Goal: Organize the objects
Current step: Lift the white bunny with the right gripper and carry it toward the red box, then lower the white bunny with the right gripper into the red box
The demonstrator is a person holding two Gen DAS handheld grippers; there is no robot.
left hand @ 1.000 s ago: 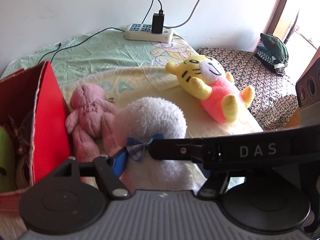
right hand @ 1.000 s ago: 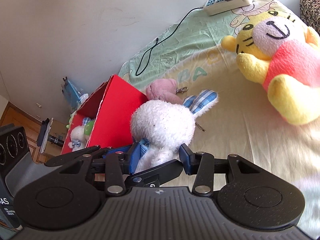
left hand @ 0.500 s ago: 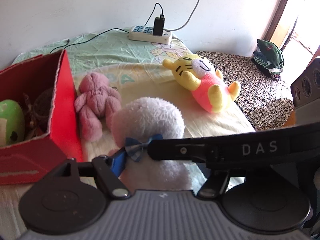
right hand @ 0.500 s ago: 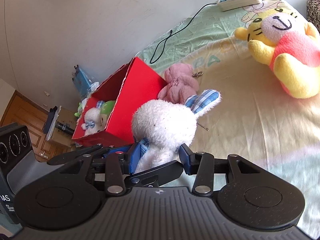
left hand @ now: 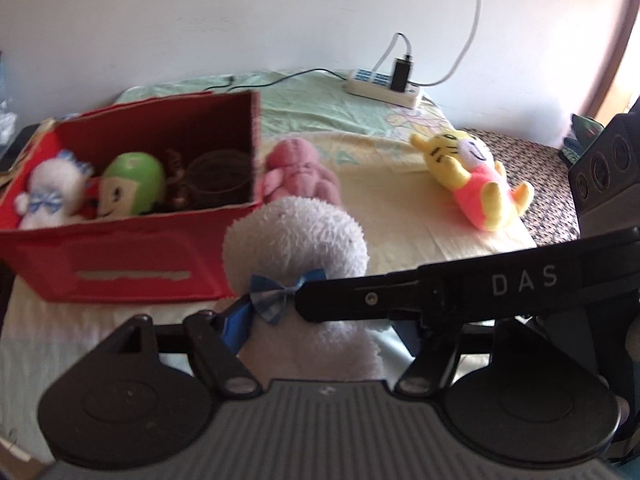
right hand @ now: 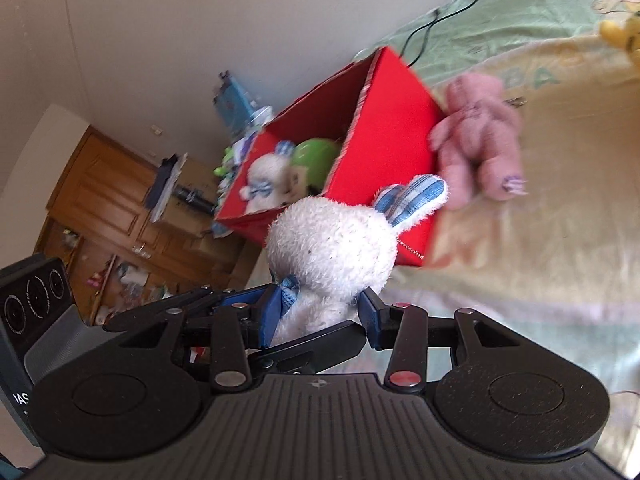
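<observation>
A plain pale wall (left hand: 200, 20) rises behind a bed covered by a green and yellow sheet (left hand: 320, 108). Wooden cabinets (right hand: 100, 200) stand cluttered in the far corner, and bright daylight falls across the bedding.

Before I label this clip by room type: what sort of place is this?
Most likely a bedroom at home: a bed sheet with cartoon prints, plush toys in a red box, and wooden cabinets alongside.

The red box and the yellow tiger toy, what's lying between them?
A pink teddy lies beside the red box, then bare sheet up to the yellow tiger. The left wrist view shows it.
</observation>
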